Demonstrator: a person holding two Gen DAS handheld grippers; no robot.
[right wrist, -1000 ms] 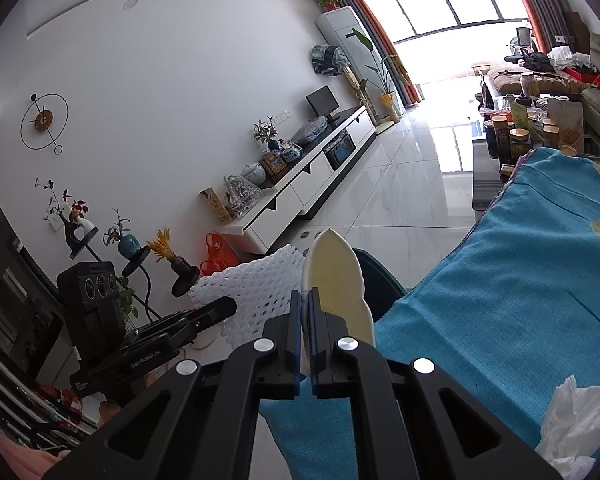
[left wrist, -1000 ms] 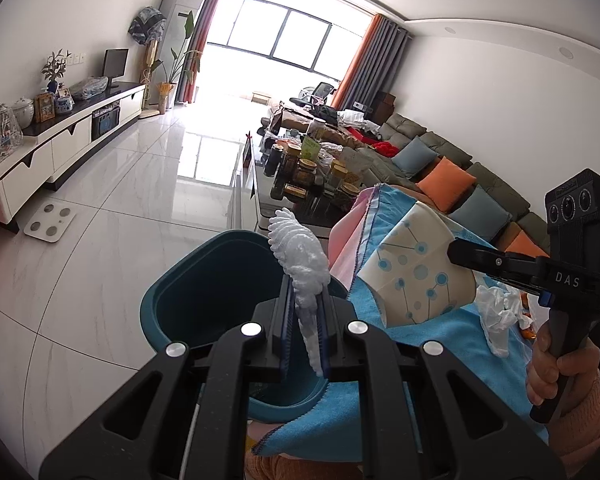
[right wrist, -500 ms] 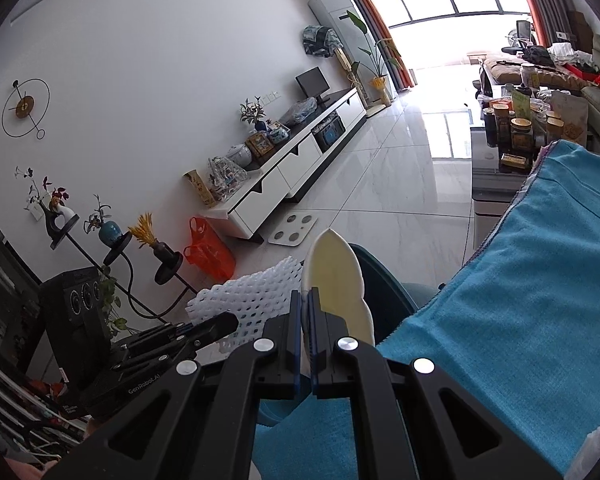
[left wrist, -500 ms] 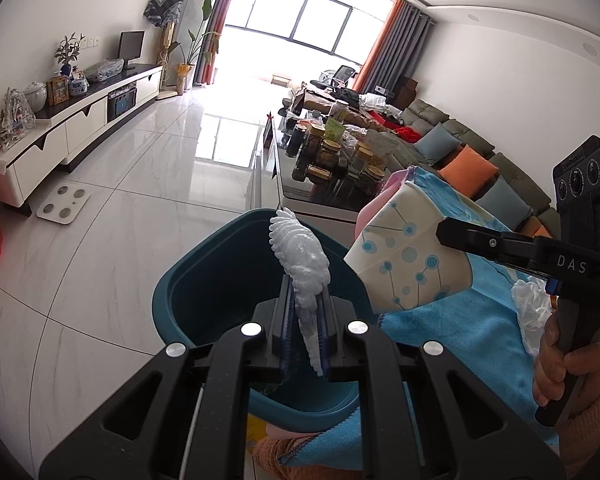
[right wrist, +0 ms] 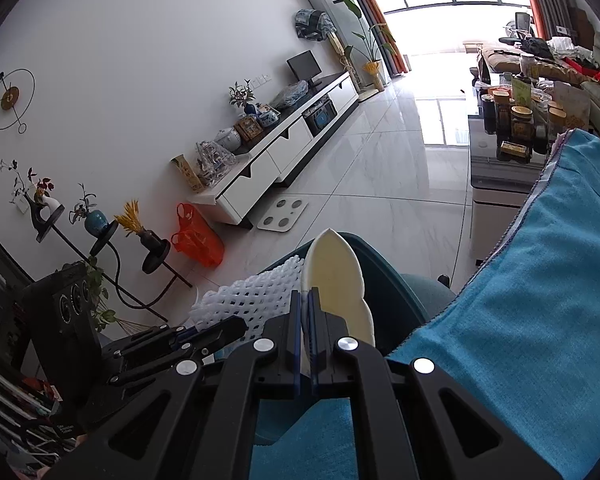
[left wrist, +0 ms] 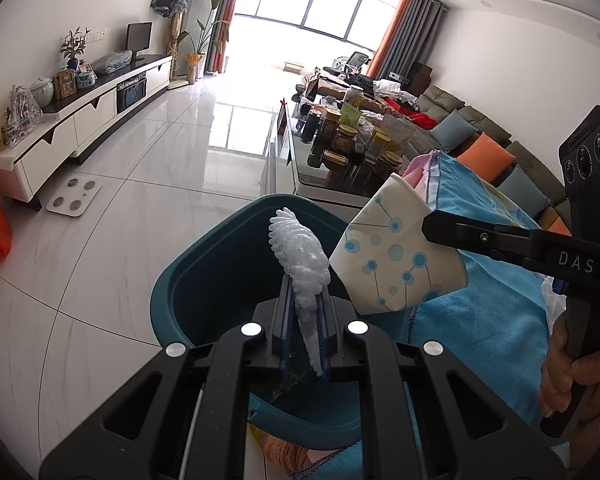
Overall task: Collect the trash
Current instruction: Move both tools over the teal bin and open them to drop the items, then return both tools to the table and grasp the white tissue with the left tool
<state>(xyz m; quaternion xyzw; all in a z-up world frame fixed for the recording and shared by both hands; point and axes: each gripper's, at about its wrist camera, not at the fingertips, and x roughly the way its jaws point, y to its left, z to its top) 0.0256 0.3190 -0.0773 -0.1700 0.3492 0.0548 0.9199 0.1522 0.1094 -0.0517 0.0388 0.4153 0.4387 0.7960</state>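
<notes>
The left gripper [left wrist: 305,332] pinches a white foam net [left wrist: 302,258] and holds it above the open teal bin [left wrist: 188,280]. Just beside the net, also over the bin's rim, the right gripper [right wrist: 305,334] is pressed together on a flattened paper cup [left wrist: 396,256] with blue dots. Behind the bin lies a blue cloth [right wrist: 540,300]. Farther from the bin stands a low table with jars [left wrist: 340,136].

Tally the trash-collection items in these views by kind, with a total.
White foam mesh sleeve, clamped in the left gripper: 1
Flattened white paper cup with blue dots, clamped in the right gripper: 1
Round teal plastic bin below both: 1
Total: 3
</notes>
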